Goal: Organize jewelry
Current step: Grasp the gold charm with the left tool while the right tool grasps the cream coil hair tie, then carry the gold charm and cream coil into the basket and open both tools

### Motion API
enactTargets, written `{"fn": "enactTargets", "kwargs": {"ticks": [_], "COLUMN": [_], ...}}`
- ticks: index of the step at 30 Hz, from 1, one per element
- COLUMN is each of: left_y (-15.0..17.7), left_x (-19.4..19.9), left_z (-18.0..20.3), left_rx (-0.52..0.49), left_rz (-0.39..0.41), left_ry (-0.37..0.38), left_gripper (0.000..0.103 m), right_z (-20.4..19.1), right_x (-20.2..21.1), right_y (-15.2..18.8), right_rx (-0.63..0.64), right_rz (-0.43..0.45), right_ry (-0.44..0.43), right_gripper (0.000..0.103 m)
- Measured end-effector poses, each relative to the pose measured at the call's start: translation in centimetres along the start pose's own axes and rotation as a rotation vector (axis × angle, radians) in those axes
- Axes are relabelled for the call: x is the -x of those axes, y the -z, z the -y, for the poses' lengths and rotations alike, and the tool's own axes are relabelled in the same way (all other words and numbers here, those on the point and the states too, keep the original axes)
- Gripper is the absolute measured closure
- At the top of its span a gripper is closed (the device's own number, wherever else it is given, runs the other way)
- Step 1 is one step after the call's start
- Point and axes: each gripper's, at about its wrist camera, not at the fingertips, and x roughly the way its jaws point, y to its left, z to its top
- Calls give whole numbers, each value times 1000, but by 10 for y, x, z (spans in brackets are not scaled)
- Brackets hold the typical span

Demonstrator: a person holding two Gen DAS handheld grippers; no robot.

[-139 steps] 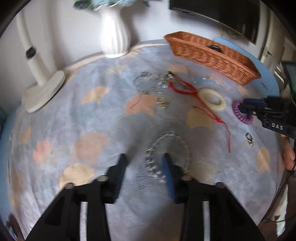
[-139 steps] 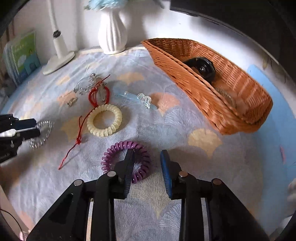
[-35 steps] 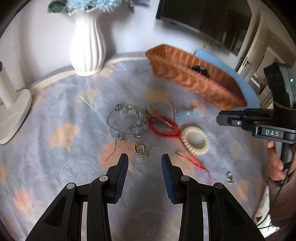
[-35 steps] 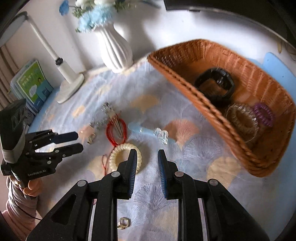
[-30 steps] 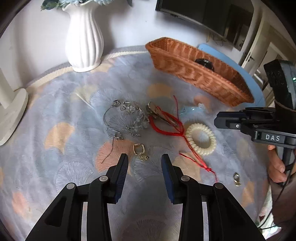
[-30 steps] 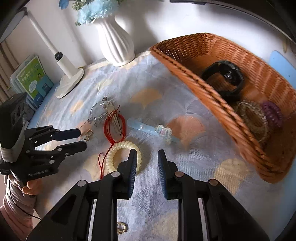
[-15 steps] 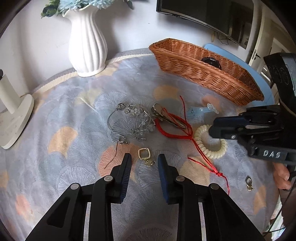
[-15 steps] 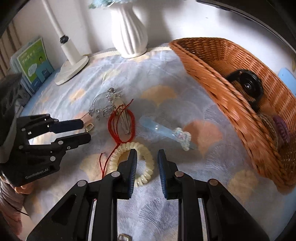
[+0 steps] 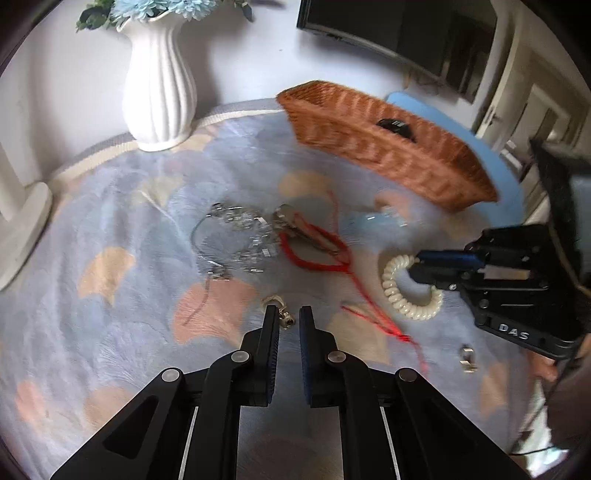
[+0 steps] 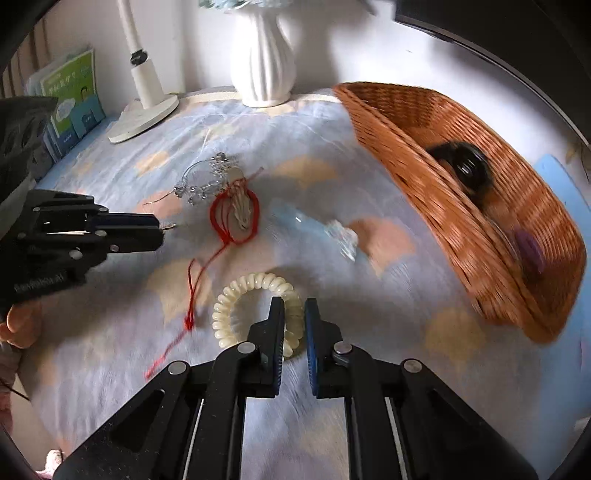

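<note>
Your right tongs [image 10: 294,308] are narrow, straddling the near rim of the cream coil hair tie [image 10: 255,295] mid-tabletop [image 10: 110,332]; left tongs [image 9: 289,317] are narrow too, tips at the small gold clasp [image 9: 280,312], gripping nothing.

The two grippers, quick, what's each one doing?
Left gripper: jaws nearly shut around the small gold earring; firm grip cannot be told.
Right gripper: jaws narrow, straddling the cream coil hair tie; grip cannot be told.

A white ribbed ceramic vase [image 9: 159,88] of blue flowers [image 9: 166,7] — beside it, a white lamp base [image 10: 144,118] and green-covered booklets [image 10: 72,96].
</note>
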Motion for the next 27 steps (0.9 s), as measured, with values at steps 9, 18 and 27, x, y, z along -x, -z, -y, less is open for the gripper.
{"fn": "enactTargets", "kwargs": {"ticks": [9,18,27], "left_y": [-14,-50,-138], "left_x": [43,73,68], "left_z": [17,62,96], "left_rx": [46,-50,-104], "left_rz": [54,110,142], "left_ry": [262,284,340], "left_gripper": [92,92,92], "right_z": [29,58,129], "right_x": [56,109,147], "right_y": [12,7,-31], "right_rx": [-114,-158,-293], "right_rz": [72,194,335], "right_ry": [-30,-8,118], "right_gripper": [91,91,91]}}
